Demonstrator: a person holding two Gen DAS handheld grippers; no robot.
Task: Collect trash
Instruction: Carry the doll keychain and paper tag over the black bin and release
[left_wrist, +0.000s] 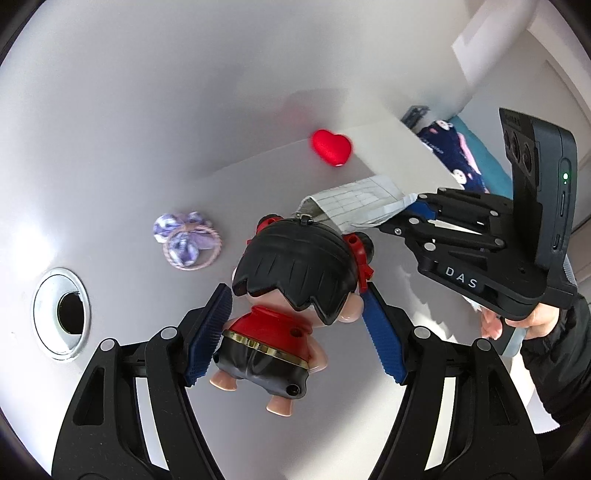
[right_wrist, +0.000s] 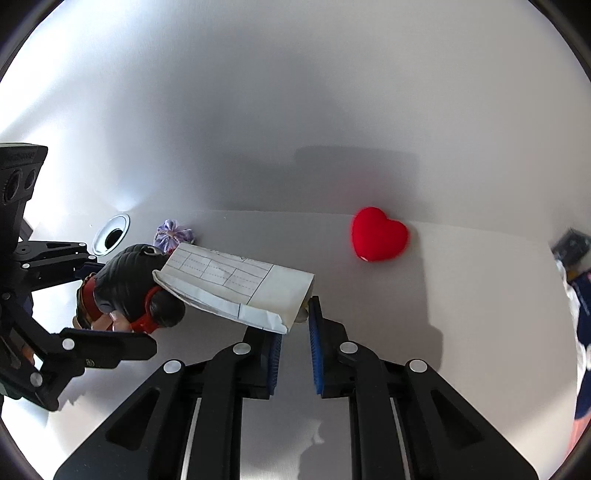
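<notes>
Nearest in the left wrist view, the left gripper (left_wrist: 295, 325) has its jaws wide around a doll figurine (left_wrist: 291, 291) lying on the white tabletop (left_wrist: 129, 147); whether the pads press it I cannot tell. Just beyond the doll's head, the right gripper (right_wrist: 295, 332) has its jaws narrow, with the corner of a folded ruled paper (right_wrist: 236, 284) between them. Left of the doll lie a purple hair tie (left_wrist: 186, 240) and a cable grommet (left_wrist: 61, 314). Farthest, a red heart (left_wrist: 331, 146) sits against the wall.
</notes>
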